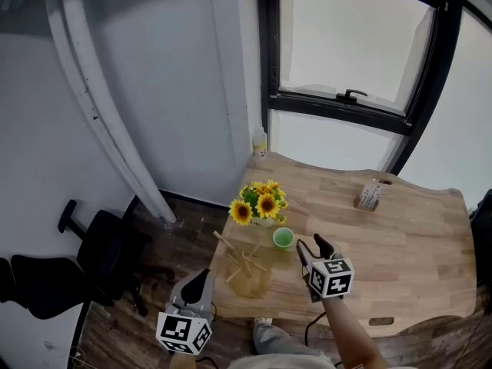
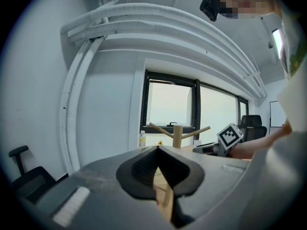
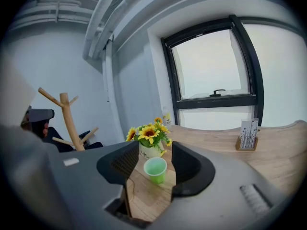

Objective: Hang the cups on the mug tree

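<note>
Where sunflowers [image 1: 261,204] stand, one cup [image 1: 283,238], one tree [image 1: 244,264]

A wooden table [image 1: 400,237] is set at the right, under a black-framed window [image 1: 354,44] through which pale daylight is let in. The walls [image 1: 169,68] are painted light grey, and white pipes [image 1: 108,121] are run slantwise across the left one. A dark plank floor [image 1: 188,241] is seen at the left, where a black chair [image 1: 96,256] is parked.

Green cup [image 1: 283,237] on wooden table [image 1: 400,237] between sunflower pot [image 1: 265,221] and right gripper [image 1: 310,245], mug tree [image 1: 244,264] just beside.
</note>
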A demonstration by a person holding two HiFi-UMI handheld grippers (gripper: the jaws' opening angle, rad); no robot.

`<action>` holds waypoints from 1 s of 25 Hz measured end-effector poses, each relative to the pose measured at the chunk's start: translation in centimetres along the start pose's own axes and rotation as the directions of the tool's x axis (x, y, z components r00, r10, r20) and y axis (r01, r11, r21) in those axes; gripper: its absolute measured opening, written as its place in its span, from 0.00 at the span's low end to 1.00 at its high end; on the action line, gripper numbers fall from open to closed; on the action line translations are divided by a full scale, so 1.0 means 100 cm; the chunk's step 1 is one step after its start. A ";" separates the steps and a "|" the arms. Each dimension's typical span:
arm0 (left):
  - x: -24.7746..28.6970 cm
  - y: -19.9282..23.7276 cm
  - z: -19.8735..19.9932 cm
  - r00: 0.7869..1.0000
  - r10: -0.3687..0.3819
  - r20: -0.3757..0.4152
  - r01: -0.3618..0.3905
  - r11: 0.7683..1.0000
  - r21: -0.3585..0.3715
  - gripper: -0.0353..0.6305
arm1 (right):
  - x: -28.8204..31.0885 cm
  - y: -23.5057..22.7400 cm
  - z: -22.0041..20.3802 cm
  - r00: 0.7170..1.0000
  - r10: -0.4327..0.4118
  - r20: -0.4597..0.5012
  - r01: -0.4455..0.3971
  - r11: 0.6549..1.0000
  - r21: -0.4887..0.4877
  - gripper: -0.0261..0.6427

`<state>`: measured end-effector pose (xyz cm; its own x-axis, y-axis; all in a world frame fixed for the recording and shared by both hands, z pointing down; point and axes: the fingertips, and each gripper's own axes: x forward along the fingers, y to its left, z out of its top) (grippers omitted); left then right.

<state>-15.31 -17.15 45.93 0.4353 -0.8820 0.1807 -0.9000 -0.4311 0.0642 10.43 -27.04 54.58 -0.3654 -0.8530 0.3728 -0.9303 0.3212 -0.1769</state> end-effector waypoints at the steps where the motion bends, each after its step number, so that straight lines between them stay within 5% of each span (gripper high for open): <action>1: 0.002 0.003 -0.001 1.000 0.004 -0.002 -0.004 1.000 -0.004 0.06 | 0.006 0.000 -0.003 1.000 0.001 -0.013 -0.001 1.000 0.006 0.34; 25: 0.035 0.038 -0.034 0.996 0.036 -0.086 -0.040 0.998 -0.044 0.06 | 0.099 -0.031 -0.092 0.949 0.003 -0.316 0.078 0.967 0.244 0.33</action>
<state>-17.29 -21.18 50.11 0.3991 -0.8772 0.2669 -0.9168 -0.3866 0.1004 9.41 -32.72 67.24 -0.3597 -0.6782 0.6408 -0.9202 0.1442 -0.3639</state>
